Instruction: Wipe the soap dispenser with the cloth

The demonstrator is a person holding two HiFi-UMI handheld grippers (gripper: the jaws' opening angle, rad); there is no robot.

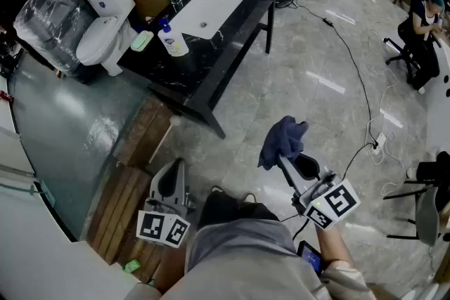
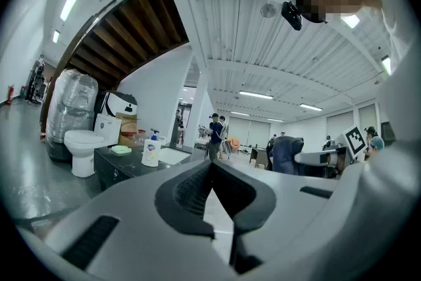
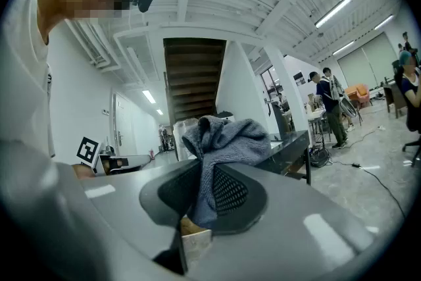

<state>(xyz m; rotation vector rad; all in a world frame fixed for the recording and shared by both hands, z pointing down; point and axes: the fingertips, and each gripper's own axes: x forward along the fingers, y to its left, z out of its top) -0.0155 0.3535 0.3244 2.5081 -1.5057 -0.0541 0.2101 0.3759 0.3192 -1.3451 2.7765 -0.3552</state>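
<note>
The soap dispenser (image 1: 172,39), a white pump bottle with a blue top, stands on the black counter (image 1: 211,60) beside the white sink (image 1: 207,10). It shows small and far off in the left gripper view (image 2: 151,149). My right gripper (image 1: 286,162) is shut on a blue-grey cloth (image 1: 283,140), which bunches up above its jaws (image 3: 223,140). My left gripper (image 1: 175,169) is shut with nothing in it, its jaws meeting in a closed V (image 2: 212,166). Both grippers are held out level over the floor, well short of the counter.
A green soap dish (image 1: 141,41) lies next to the dispenser. A white toilet (image 1: 104,38) and a plastic-wrapped bundle (image 1: 48,14) stand left of the counter. Wooden steps (image 1: 130,186) lie on the left. Cables (image 1: 358,81) cross the floor, and people are at the far right (image 1: 422,24).
</note>
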